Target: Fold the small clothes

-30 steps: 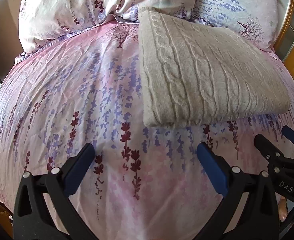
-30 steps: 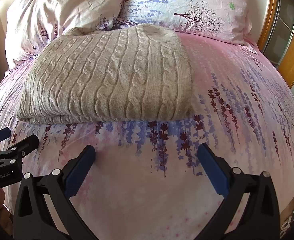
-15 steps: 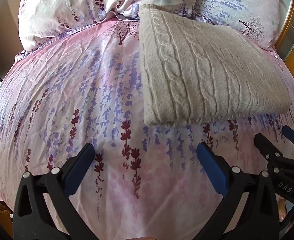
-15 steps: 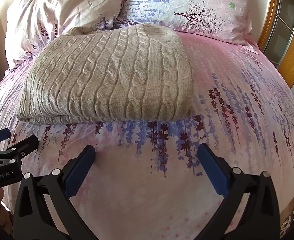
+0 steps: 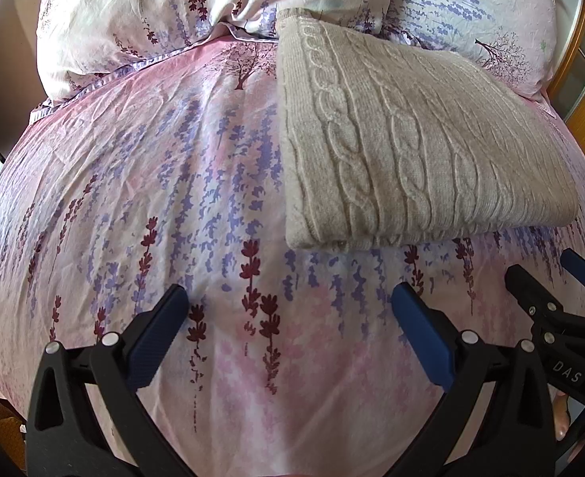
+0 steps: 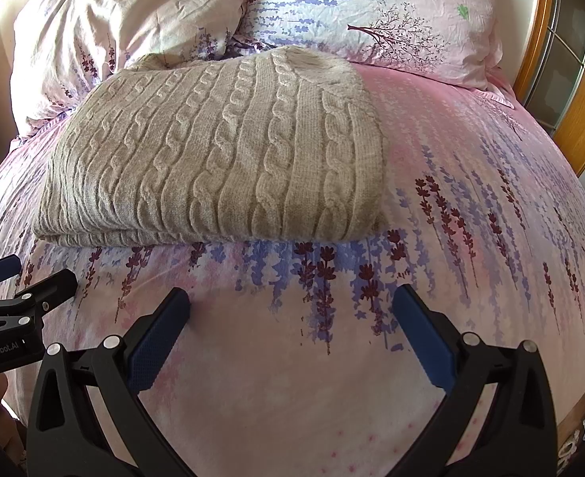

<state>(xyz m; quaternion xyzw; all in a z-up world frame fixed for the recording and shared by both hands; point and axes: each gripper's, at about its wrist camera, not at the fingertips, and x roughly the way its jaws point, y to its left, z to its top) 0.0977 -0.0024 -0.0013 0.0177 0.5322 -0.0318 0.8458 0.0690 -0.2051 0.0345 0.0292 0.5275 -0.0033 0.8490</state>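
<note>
Little has shifted over the last second: both grippers keep their place above the near part of the bed, and the folded sweater lies where it lay, with only a slight drift of the left wrist view.

From the left wrist camera, the left gripper [image 5: 288,318] hovers over the floral bedsheet [image 5: 153,183] with its blue-padded fingers [image 5: 157,338] spread wide and nothing between them. The beige cable-knit sweater [image 5: 403,159] sits folded into a flat rectangle at about 1 o'clock from this gripper, near its fingertips but apart from them. Its far edge reaches up against the pillows [image 5: 181,12] at 12 o'clock. At 3 o'clock in this view the right gripper [image 5: 550,290] shows at the frame edge.

From the right wrist camera, the right gripper [image 6: 290,318] also has its fingers [image 6: 423,334] held wide apart, empty, above the bedsheet [image 6: 491,206]. The sweater [image 6: 220,159] lies at 11 o'clock, its folded near edge facing the gripper. The pillows [image 6: 372,8] are behind it at 12 o'clock, and a wooden frame [image 6: 582,99] stands at 2 o'clock. The left gripper [image 6: 22,282] appears at 9 o'clock.
</note>
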